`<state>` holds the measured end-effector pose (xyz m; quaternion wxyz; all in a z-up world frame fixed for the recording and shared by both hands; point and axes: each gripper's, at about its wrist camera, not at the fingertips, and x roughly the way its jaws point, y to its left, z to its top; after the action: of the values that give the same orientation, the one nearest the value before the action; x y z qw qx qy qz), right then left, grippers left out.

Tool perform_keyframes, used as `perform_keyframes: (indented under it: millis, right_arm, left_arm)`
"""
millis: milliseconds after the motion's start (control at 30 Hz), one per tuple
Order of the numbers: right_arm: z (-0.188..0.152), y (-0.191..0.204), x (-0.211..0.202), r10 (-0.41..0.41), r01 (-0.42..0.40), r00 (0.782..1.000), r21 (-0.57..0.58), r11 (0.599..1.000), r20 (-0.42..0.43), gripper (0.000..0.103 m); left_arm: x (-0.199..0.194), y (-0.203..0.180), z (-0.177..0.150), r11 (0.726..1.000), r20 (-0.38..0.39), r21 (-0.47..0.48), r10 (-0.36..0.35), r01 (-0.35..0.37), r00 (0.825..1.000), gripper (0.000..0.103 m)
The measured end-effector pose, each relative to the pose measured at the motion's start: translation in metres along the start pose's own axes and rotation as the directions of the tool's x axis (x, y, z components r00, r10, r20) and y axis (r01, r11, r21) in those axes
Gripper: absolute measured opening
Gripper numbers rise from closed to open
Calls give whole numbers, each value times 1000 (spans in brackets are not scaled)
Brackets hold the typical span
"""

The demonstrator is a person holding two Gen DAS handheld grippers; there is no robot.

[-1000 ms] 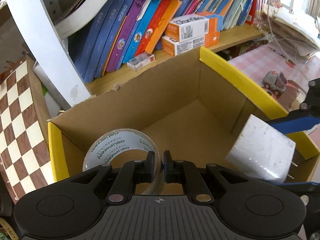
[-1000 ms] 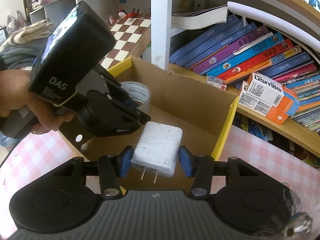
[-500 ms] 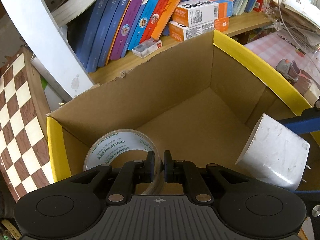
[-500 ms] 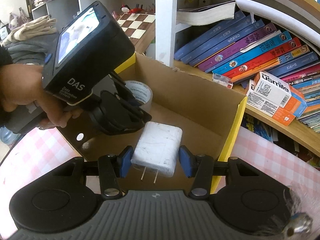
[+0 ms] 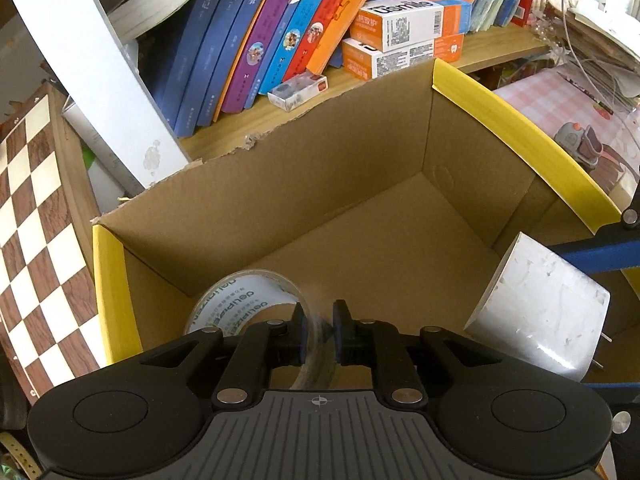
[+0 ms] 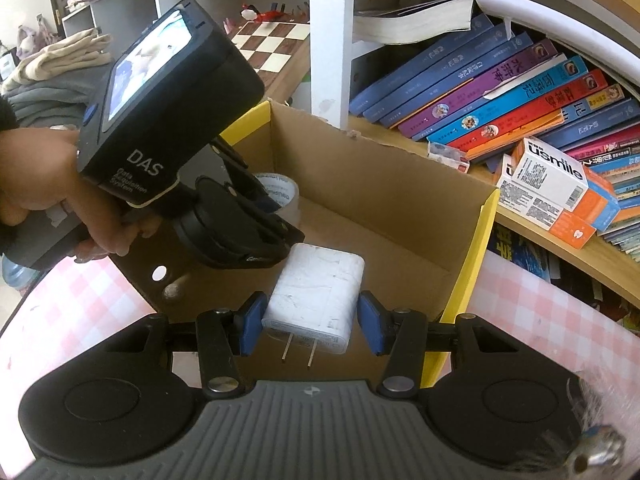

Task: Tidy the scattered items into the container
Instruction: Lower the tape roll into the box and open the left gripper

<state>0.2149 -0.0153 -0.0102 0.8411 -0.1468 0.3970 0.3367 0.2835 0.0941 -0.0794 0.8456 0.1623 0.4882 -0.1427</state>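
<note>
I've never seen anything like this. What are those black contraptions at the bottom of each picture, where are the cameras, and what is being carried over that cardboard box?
There is no robot here: a person holds a hand-operated gripper in each hand, and each one carries a wide-angle camera looking forward along its two fingers. So the black shape at the bottom of each picture is that gripper's own body.

One picture comes from the left gripper. Its jaws are opening around the rim of a roll of clear tape, which sits low inside the cardboard box.

The other picture comes from the right gripper, whose blue pads clamp a white plug-in charger, prongs pointing back at the camera, above the box. In that view you also see the person's hand holding the left gripper.

Behind the box stands a shelf of books.
</note>
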Motion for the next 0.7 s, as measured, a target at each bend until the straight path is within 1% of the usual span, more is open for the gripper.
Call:
perform_keyframes:
  millis: [167,233,300,333,567,700]
  right_arm:
    - [0,-1,1,1,-1,1000,4,1000,-6,48]
    - [0,-1,2,2,-2,1000,5,1000,-8,48]
    - [-1,-1,2,2,-2,1000,6,1000,-11,48]
    - [-1,-1,3,2,-2,1000,7,1000,-12,48]
    - [-1,0,3,5,-5,1000,8,1000,-18,48]
    - [-2,1,1,7,-7,1000,8,1000,-17,48]
  left_arm:
    - [-2,0,0,1000,7,-3,1,-1,1000,17]
    - [-2,0,-1,1000,9,-3,2,-2,1000,21]
    - [-3,0,0,1000,12,0,3,-3,1000,23]
    - [-3,0,0,1000,14,1,4,-4,1000,27]
    - [-6,1,-1,1000,25,0,6,-6,1000,27]
    - [-15,2,-2,1000,49,-11,7,-7,999,27]
